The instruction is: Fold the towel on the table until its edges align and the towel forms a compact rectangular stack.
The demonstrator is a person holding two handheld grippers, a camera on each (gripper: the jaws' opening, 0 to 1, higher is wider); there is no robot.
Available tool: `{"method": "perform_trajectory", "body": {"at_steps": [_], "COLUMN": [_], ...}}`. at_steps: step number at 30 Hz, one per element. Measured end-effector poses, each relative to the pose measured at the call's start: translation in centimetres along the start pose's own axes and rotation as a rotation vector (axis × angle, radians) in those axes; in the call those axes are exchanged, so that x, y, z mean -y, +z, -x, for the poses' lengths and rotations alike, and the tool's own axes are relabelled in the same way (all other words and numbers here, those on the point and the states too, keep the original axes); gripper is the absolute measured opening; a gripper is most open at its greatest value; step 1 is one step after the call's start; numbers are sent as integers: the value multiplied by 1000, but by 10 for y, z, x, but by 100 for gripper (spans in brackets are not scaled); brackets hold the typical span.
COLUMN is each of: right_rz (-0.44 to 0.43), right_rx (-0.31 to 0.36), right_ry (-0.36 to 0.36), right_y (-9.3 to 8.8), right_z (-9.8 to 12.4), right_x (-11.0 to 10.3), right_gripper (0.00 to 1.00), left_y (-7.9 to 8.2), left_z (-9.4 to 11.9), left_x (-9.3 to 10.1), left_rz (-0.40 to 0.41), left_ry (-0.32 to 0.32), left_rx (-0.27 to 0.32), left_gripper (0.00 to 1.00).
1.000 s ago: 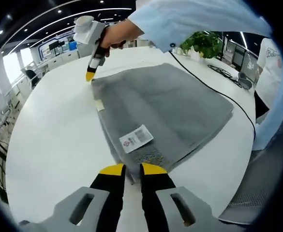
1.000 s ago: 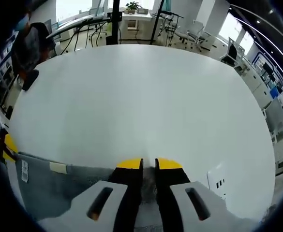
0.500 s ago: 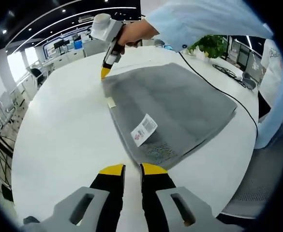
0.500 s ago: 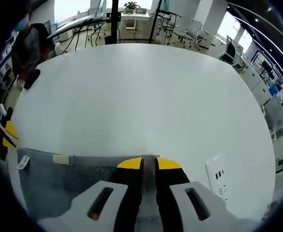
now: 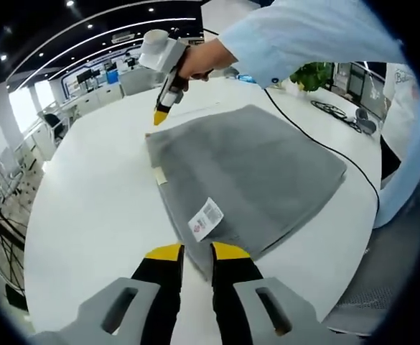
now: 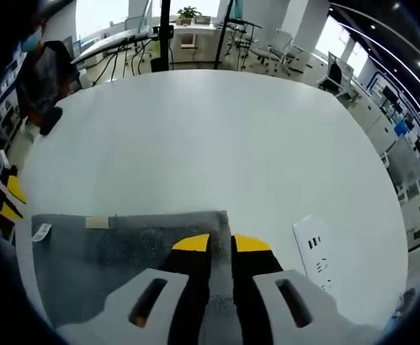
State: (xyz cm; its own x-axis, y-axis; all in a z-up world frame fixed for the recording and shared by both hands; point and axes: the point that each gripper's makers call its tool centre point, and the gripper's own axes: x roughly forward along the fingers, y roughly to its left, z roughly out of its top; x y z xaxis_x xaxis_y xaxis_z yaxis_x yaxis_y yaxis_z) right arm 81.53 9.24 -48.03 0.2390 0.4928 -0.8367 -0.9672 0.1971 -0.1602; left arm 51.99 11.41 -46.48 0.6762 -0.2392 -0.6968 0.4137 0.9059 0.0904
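Left gripper view puts the grey towel [image 5: 245, 176] flat on the white table [image 5: 87, 208], already doubled over, a white label [image 5: 205, 218] near its closest corner. It looks soft, light and limp, likely to sag and drag, so take it by corners or edges, not mid-panel. Your left gripper [image 5: 196, 251] sits at that label corner, jaws close together with a narrow gap; whether any cloth is caught, I cannot tell. Your right gripper [image 6: 220, 242] hangs over the towel's far corner, jaws nearly together, apparently off the cloth. A wall socket [image 6: 311, 251] lies just beyond that corner.
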Motion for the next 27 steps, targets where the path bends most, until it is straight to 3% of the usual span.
{"method": "perform_trajectory", "body": {"at_steps": [7, 9, 17, 24, 27], "right_rz": [-12, -11, -24, -22, -19], "right_rx": [-3, -2, 29, 41, 41], "right_ry": [9, 10, 39, 66, 74], "right_y": [-16, -17, -17, -18, -24], "right_z": [16, 14, 23, 24, 34], "right_x": [-9, -2, -5, -3, -12], "right_gripper": [16, 17, 35, 36, 36], "left_y": [14, 20, 36, 45, 49], "left_z": [0, 1, 3, 4, 3], "left_x": [5, 5, 6, 16, 22], "left_rz": [14, 17, 54, 61, 61], "left_ry": [-4, -5, 6, 1, -5], "left_rx": [32, 47, 99, 118, 123], "left_gripper": [22, 23, 37, 38, 38]}}
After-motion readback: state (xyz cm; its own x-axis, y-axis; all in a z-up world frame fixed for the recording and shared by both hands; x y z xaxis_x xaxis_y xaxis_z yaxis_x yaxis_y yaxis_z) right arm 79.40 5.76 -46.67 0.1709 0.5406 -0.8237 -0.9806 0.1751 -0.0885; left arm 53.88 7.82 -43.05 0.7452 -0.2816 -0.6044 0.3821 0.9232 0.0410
